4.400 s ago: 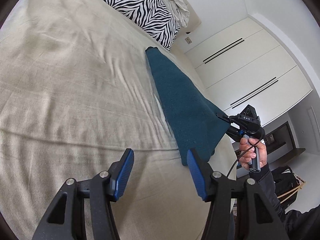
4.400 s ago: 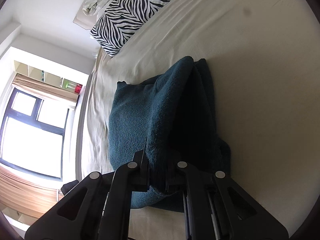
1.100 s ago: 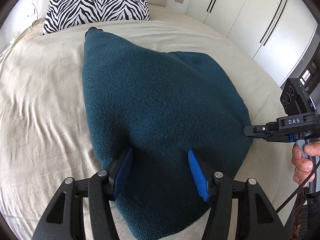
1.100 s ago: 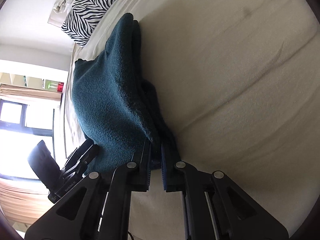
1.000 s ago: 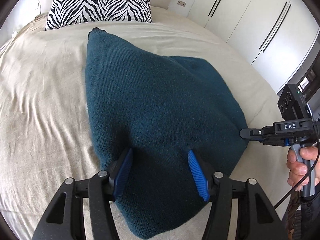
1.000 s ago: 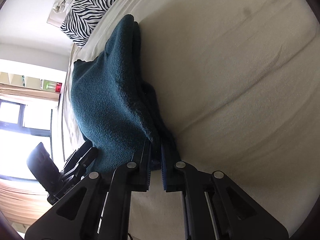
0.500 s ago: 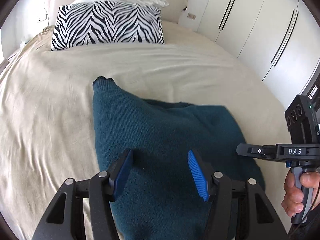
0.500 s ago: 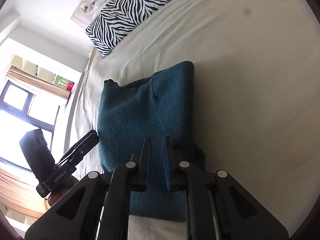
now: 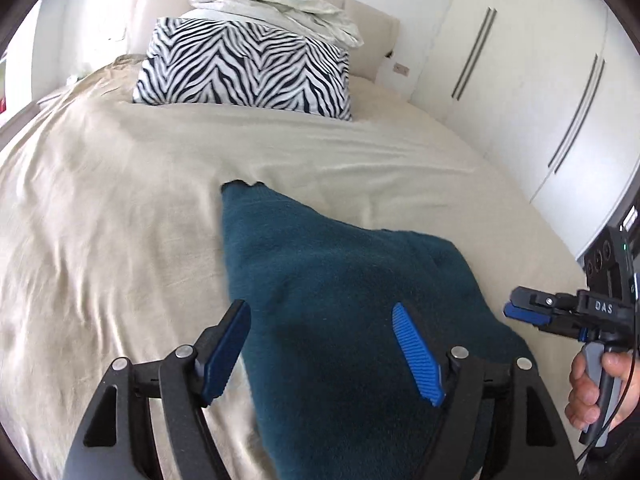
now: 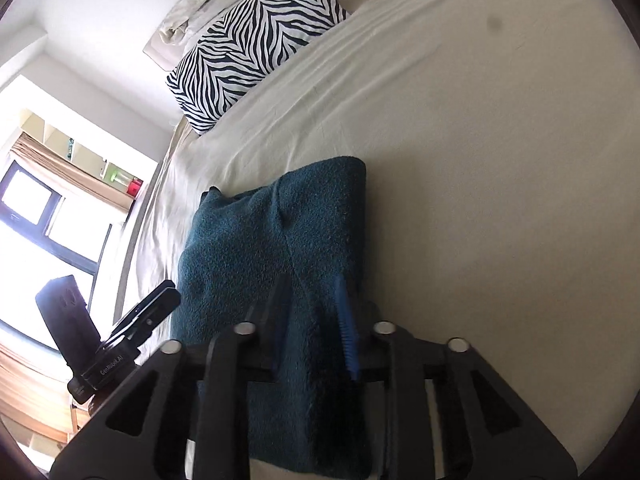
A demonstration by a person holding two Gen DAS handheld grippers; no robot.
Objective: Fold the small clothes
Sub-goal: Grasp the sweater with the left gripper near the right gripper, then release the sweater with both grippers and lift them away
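Clearly, right hand-held gripper (image 9: 510,312) reads "DAS".

"Where can I move?"
"The bed (image 9: 120,208) is bare left of the sweater (image 9: 340,300) and beyond it. The striped pillow (image 9: 244,68) blocks me at the far end, cupboards (image 9: 520,80) on the right."

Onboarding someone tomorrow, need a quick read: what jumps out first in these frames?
The dark teal knit garment lies folded on the beige bedsheet, right in front of both claws. The left claw and the right claw have just been opening and press on nothing, the garment lying loose beneath them. At the head of the bed, a zebra-print pillow stands out, with crumpled white bedding on top.
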